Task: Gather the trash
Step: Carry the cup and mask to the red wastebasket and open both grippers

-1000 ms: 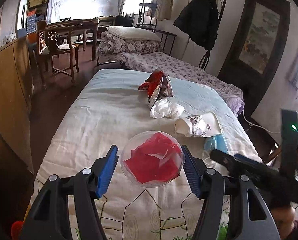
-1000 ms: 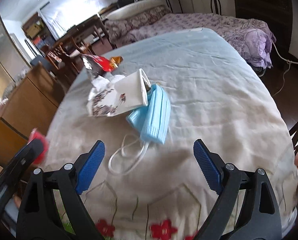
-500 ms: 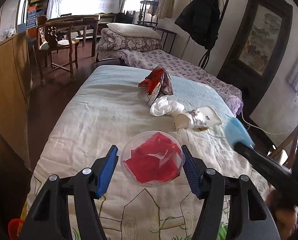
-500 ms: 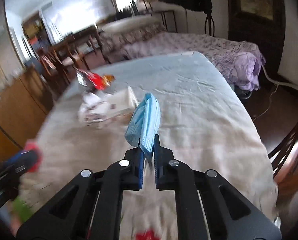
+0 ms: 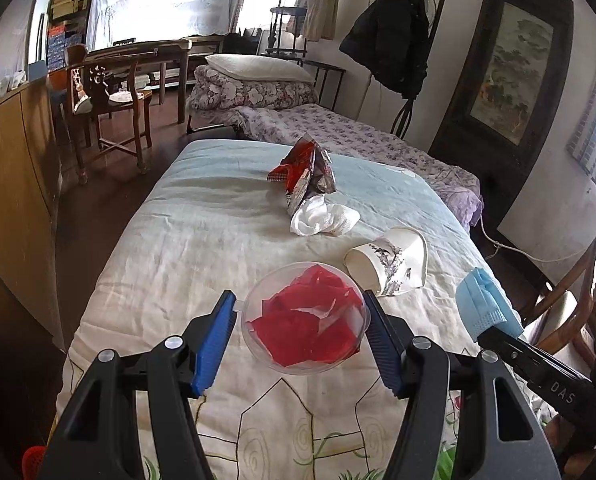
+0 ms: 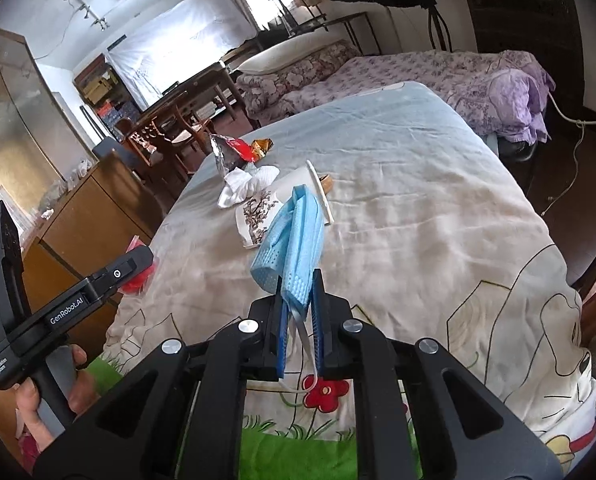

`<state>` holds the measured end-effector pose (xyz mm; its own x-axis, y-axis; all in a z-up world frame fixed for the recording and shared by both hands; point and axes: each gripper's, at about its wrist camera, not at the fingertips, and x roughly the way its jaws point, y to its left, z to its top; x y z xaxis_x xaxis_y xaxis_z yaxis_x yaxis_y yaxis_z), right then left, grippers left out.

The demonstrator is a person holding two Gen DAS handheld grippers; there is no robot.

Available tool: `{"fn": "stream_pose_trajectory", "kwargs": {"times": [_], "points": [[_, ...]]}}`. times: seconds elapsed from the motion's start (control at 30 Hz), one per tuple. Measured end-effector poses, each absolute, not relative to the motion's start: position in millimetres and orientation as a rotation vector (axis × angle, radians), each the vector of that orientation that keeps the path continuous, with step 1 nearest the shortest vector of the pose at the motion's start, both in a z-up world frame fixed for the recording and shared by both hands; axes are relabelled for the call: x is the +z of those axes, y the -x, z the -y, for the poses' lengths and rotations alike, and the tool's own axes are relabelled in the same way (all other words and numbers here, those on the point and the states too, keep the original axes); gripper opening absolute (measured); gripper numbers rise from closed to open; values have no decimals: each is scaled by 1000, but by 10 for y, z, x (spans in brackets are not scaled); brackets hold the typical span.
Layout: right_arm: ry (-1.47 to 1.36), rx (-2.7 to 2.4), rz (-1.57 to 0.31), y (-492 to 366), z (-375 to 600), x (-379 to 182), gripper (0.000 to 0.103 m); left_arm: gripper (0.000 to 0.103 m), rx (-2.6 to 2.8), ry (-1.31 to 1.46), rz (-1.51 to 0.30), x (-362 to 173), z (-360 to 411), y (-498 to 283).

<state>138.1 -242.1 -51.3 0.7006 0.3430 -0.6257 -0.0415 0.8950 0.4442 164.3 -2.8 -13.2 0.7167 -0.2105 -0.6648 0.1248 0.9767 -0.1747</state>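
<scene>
While right tongs [image 6: 298, 300] pinch mask [image 6: 294, 232], raised

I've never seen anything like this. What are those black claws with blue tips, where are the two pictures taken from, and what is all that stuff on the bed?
There is no robot here. A person carries a hand-held pincer in each hand, and each pincer has a wide-angle camera looking forward along its two fingers. So each picture is one pincer's own view.

In the left view, the left gripper holds a clear plastic bowl with red scraps inside between its blue pads. In the right view, the right gripper is shut on a blue face mask, lifted off the bed.

Still lying on the bed cover are a snack wrapper, a crumpled white tissue and a tipped-over paper cup. It is all trash being collected.
</scene>
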Motion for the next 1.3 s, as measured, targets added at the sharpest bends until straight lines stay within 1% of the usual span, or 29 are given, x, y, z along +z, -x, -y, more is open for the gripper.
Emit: {"fn": "stream_pose_trajectory", "kwargs": {"times": [0.47, 0.63, 0.87, 1.07, 1.3], "points": [[-387, 222, -770, -1264, 2353, -549, 14, 63, -225, 125, -731, -153, 132, -1405], [-369, 228, -763, -1102, 2292, -559, 14, 63, -250, 157, -730, -179, 142, -1138], [-330, 265, -810, -711, 2208, -715, 14, 63, -271, 204, -773, -215, -41, -643], [-251, 257, -780, -487, 2074, -610, 14, 63, -218, 189, -735, -35, -276, -230], [-282, 297, -755, -125, 2110, -433, 14, 63, -162, 182, -643, 306, -626, 287]]}}
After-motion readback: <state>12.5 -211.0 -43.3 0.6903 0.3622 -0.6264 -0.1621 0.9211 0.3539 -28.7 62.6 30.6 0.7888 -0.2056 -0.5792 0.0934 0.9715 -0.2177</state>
